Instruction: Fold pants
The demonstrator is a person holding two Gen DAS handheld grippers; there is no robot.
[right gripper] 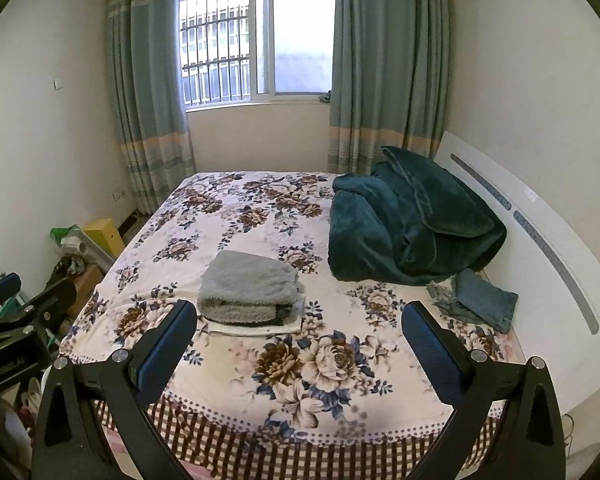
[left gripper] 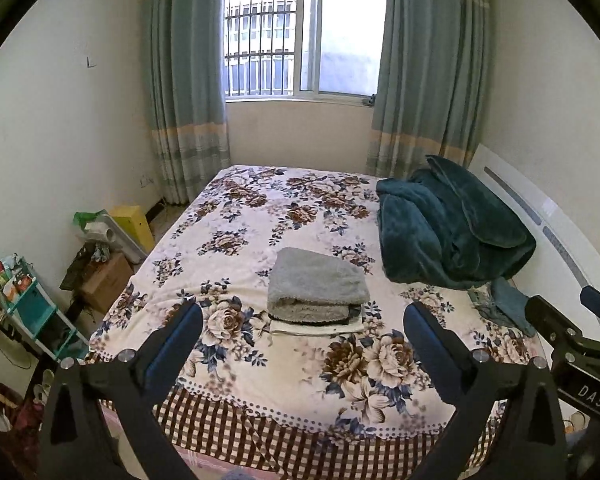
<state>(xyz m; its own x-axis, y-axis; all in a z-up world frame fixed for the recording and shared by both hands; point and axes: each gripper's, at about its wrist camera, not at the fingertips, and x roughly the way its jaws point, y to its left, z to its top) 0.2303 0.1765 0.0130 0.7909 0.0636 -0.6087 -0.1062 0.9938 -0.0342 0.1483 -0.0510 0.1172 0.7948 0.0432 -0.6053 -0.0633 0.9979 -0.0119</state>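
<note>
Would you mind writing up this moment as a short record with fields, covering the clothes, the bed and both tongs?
surface: bed with floral cover
folded stack: grey fleece garment on top, dark and white pieces beneath, near the foot of the bed
blanket: dark green blanket, heaped against the white headboard
other cloth: small blue-grey cloth beside the blanket, crumpled
left tongs: open, held above the bed's near edge, empty
right tongs: open, empty, beside the left
contact: neither touches any cloth

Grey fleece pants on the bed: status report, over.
Left gripper open, right gripper open, both empty. Grey fleece pants folded, topping small stack. Nothing in the way.
</note>
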